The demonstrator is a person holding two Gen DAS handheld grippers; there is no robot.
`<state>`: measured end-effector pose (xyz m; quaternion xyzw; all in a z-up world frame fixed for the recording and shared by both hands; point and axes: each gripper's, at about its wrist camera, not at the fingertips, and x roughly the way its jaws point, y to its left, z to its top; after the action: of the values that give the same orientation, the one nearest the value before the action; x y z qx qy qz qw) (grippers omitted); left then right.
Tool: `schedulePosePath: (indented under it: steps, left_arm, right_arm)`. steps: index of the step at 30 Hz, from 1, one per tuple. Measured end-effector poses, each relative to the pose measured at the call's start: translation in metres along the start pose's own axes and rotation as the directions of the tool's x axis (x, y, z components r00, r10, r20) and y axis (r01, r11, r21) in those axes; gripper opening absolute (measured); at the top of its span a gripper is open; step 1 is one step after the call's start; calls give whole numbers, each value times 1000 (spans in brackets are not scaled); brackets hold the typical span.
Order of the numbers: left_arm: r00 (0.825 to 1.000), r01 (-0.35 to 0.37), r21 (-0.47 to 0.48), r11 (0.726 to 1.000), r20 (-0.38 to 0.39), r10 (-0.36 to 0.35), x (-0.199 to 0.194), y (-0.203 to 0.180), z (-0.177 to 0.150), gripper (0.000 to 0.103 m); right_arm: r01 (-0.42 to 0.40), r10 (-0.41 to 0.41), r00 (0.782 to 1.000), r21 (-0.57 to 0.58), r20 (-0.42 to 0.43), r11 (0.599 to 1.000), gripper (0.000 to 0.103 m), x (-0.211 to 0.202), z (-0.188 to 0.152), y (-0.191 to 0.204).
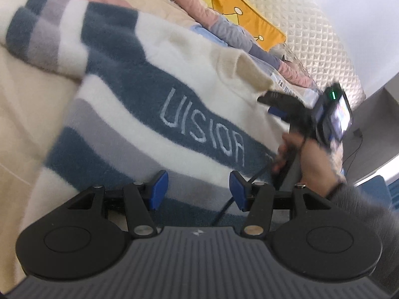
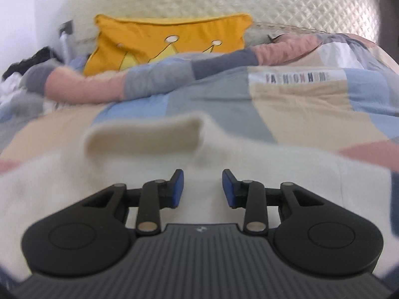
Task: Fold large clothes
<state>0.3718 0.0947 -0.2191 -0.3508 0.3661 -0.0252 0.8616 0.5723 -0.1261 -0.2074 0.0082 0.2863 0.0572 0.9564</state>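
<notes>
Left wrist view: my left hand-held gripper (image 1: 197, 189) hangs with its blue pads apart and nothing between them, just over the near hem of the sweater (image 1: 139, 94). That sweater, striped in cream, grey and dark blue with lettering across the chest, lies spread on the bed (image 1: 22, 104), its collar (image 1: 245, 74) toward the far right. One sleeve seems to be folded over the body at the far left, though blur makes that hard to confirm. At the collar I see my right hand-held gripper (image 1: 264, 98), held in my hand (image 1: 309, 164); from this side I cannot tell whether its tips pinch the knit.

In the right wrist view the right hand-held gripper (image 2: 203, 186) shows its pads parted, with cream knit below them and the collar (image 2: 142, 134) just beyond, not clamped. Farther off lie the patchwork quilt (image 2: 286, 104), a pink-and-grey garment (image 2: 139, 82) and a yellow pillow (image 2: 174, 37) against the headboard (image 2: 286, 2).

I judge this to be an early step: positioning both tools before a fold. Next I would need to close each one on an edge, collar side and hem side, taking a full bite of the thick fuzzy knit so it does not slip as I lift it over.
</notes>
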Motion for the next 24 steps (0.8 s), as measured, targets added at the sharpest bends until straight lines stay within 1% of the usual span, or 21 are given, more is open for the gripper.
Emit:
schedulePosePath:
  steps: [3, 4, 6, 7, 8, 11, 12, 14, 16, 18, 20, 23, 24]
  left_arm:
    - [1000, -8, -20, 1000, 5, 8, -6, 3, 0, 60]
    - [1000, -10, -21, 1000, 7, 10, -7, 3, -1, 60]
    - [1000, -15, -21, 1000, 6, 15, -8, 3, -1, 60]
    - [1000, -14, -23, 1000, 4, 14, -8, 3, -1, 60]
    - [1000, -13, -25, 1000, 4, 13, -7, 4, -1, 60]
    - [1000, -13, -26, 1000, 11, 13, -5, 7, -2, 60]
    - [1000, -10, -24, 1000, 23, 11, -5, 7, -3, 60]
    - [999, -5, -21, 1000, 37, 6, -5, 8, -3, 60]
    - [999, 5, -23, 1000, 37, -4, -7, 10, 0, 60]
    - [999, 2, -14, 1000, 54, -1, -9, 13, 4, 60]
    - [997, -11, 7, 1000, 77, 11, -14, 13, 7, 60]
    - [992, -47, 105, 993, 125, 34, -24, 7, 10, 60]
    - [988, -49, 108, 993, 150, 33, -28, 7, 11, 60]
  right_arm:
    - [-78, 78, 997, 11, -19, 997, 39, -15, -19, 5]
    - [-95, 95, 995, -5, -24, 995, 39, -19, -22, 11]
    - [-118, 117, 993, -59, -15, 991, 39, -23, -23, 25]
    - [-131, 131, 991, -79, -10, 988, 37, -23, -21, 30]
    - [-158, 158, 987, -98, -7, 983, 37, -23, -19, 37]
    - [-186, 188, 982, -148, 5, 971, 37, -16, -14, 55]
    - [-188, 190, 982, -159, -4, 969, 37, -10, -14, 60]
    - [-166, 162, 986, -171, -38, 971, 36, 9, -16, 67]
    - [-154, 152, 988, -169, -24, 974, 36, 19, -21, 69]
    - [-138, 140, 990, -181, -4, 974, 36, 15, -23, 72]
    - [-145, 148, 989, -169, 1, 975, 37, 9, -23, 69]
    - [-169, 168, 986, -128, -15, 977, 37, -7, -27, 56]
    - [-173, 172, 985, -124, -18, 977, 37, -14, -29, 54]
